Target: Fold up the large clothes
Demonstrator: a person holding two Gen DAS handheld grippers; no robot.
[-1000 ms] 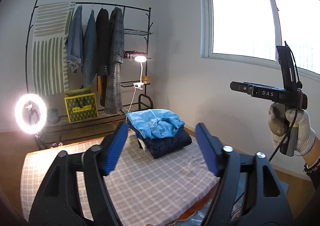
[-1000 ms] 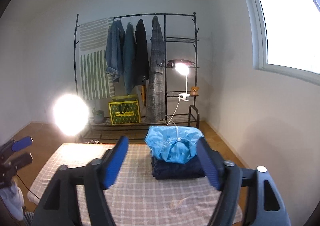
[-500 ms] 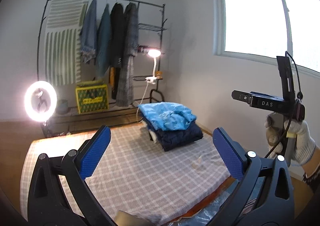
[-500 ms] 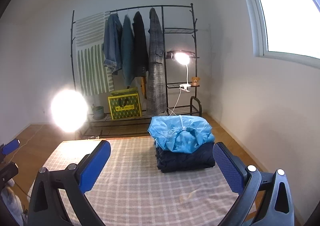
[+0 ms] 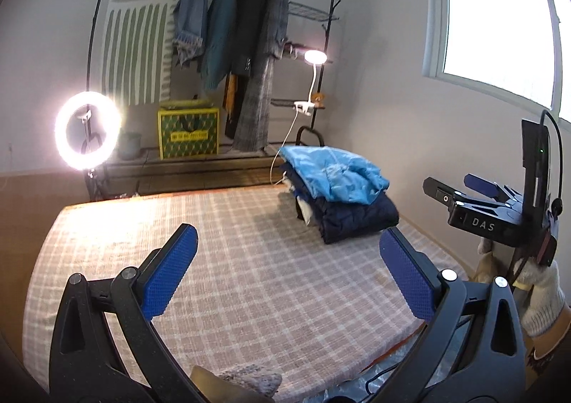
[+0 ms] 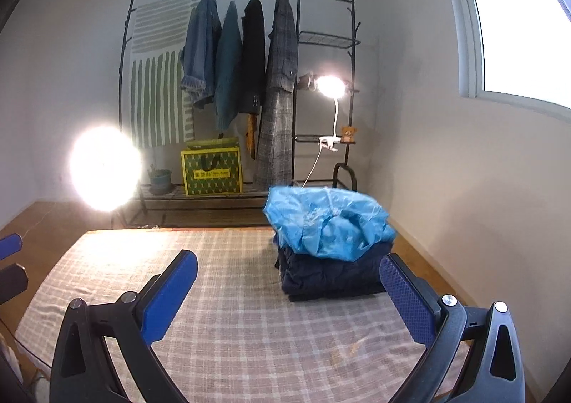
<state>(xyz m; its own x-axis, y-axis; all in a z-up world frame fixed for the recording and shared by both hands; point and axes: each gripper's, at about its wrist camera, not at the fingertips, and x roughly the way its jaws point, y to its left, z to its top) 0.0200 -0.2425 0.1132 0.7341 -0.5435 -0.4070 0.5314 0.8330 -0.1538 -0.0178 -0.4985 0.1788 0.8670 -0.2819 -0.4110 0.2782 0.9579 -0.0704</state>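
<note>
A table under a checked cloth [image 5: 249, 278] fills both views. At its far right lies a folded stack: a light blue jacket [image 5: 332, 174] on top of a navy quilted jacket [image 5: 357, 221]. My left gripper [image 5: 287, 235] hangs open and wide over the cloth's near middle, with nothing between its blue pads. My right gripper [image 6: 288, 256] is also wide open and holds nothing; it points at the stack, light blue jacket [image 6: 328, 221] over navy one [image 6: 328, 278]. In the left wrist view the right gripper [image 5: 481, 203] hovers off the table's right edge in a gloved hand [image 5: 539, 292].
Behind the table stands a black clothes rack [image 6: 249, 82] with several hung coats, a yellow-green bag [image 6: 212, 171], a lit clip lamp [image 6: 330, 85] and a bright ring light [image 5: 87, 135]. A wall with a window [image 5: 499, 10] runs along the right. Something grey and knitted [image 5: 249, 379] shows at the near edge.
Both grippers' jaws have spread from partly open to wide. Both have sunk closer to the table, so the cloth and the stack now fill more of each view.
</note>
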